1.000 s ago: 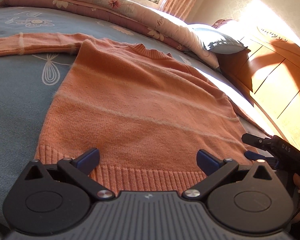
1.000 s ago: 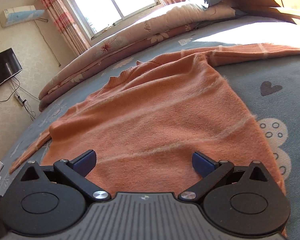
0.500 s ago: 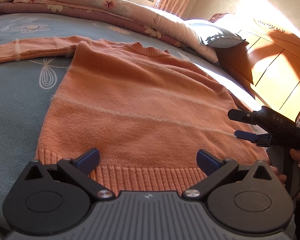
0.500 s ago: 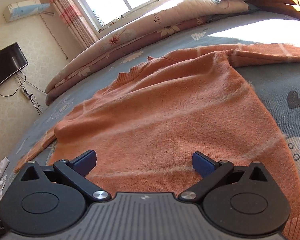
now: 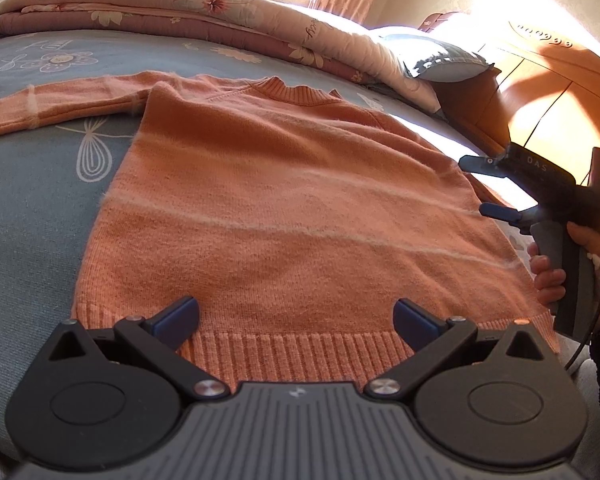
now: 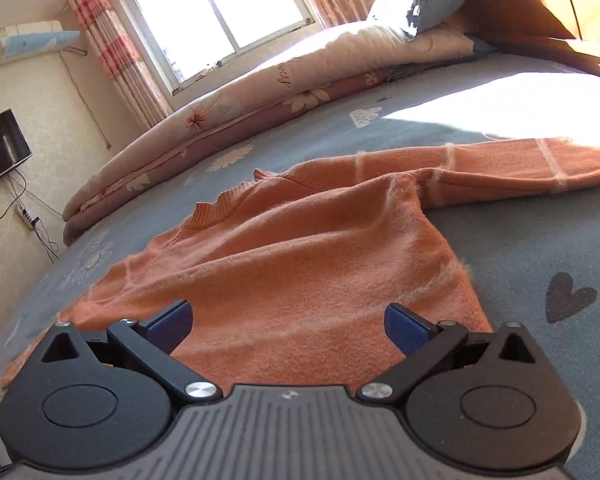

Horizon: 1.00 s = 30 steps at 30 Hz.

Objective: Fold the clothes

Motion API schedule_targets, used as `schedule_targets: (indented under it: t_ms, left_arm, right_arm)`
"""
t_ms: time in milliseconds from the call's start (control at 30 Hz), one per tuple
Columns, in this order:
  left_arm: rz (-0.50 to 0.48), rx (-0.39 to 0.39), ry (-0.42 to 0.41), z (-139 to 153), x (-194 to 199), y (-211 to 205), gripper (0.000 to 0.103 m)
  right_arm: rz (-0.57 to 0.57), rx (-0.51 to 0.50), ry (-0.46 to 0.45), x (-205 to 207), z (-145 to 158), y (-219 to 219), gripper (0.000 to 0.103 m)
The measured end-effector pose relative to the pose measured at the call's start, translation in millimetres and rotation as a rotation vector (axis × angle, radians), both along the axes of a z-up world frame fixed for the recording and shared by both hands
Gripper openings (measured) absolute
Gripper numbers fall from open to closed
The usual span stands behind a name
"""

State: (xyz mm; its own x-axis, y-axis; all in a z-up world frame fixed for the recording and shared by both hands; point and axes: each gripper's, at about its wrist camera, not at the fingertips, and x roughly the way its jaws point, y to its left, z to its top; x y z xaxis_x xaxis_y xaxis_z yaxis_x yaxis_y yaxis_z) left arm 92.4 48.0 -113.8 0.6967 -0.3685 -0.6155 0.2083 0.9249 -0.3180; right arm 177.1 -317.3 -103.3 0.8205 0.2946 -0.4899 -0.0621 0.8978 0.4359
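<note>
An orange knit sweater with thin pale stripes lies flat on the blue bedsheet, collar away from me, one sleeve stretched out to the left. My left gripper is open just above its ribbed hem, nothing between the fingers. In the same view my right gripper hovers open over the sweater's right edge, held by a hand. The right wrist view shows the sweater from its side, the other sleeve running off to the right, and the right gripper open above the body fabric.
A folded floral quilt and a grey pillow lie along the far side of the bed. A wooden headboard stands at right. A window, a wall air conditioner and a dark screen line the far wall.
The right gripper has risen and moved forward along the sweater's right edge, toward the sleeve. The left gripper stayed over the hem, both remaining open.
</note>
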Motion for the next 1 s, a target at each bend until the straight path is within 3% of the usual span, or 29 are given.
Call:
schedule_targets:
  t_ms: [133,200,333,500,600,667,867,1000]
  left_arm:
    - [0.001,0.014,0.003,0.4,0.7,-2.1,0.102]
    - [0.001,0.020,0.002,0.2,0.9,-2.8,0.102]
    - [0.002,0.022,0.003,0.1,2.9,-3.2,0.102]
    - [0.001,0.024,0.009,0.4,5.2,-3.5,0.102]
    - [-0.006,0.027,0.011,0.5,5.4,-3.2,0.102]
    - [-0.006,0.035,0.010,0.5,5.3,-4.3,0.102]
    - [-0.005,0.066,0.002,-0.1,4.7,-9.3,0.102]
    - [-0.009,0.079,-0.002,-0.5,3.5,-10.8,0.102]
  right_arm:
    - [-0.041,-0.020,0.035,38.7,-15.9,-6.8,0.103]
    - [-0.105,-0.030,0.052,40.5,-23.9,-23.6,0.103]
    - [-0.122,-0.022,0.027,27.4,-17.4,-40.6,0.103]
    - [-0.020,-0.082,-0.029,46.6,0.8,-13.8,0.103]
    - [-0.002,-0.091,0.028,76.4,-8.2,-3.7,0.103]
    - [-0.071,-0.116,0.074,85.7,-16.6,-12.2,0.103]
    - [-0.146,-0.069,0.082,41.1,-0.8,-44.2,0.103]
    - [-0.053,0.050,0.061,1.7,8.6,-39.3,0.103]
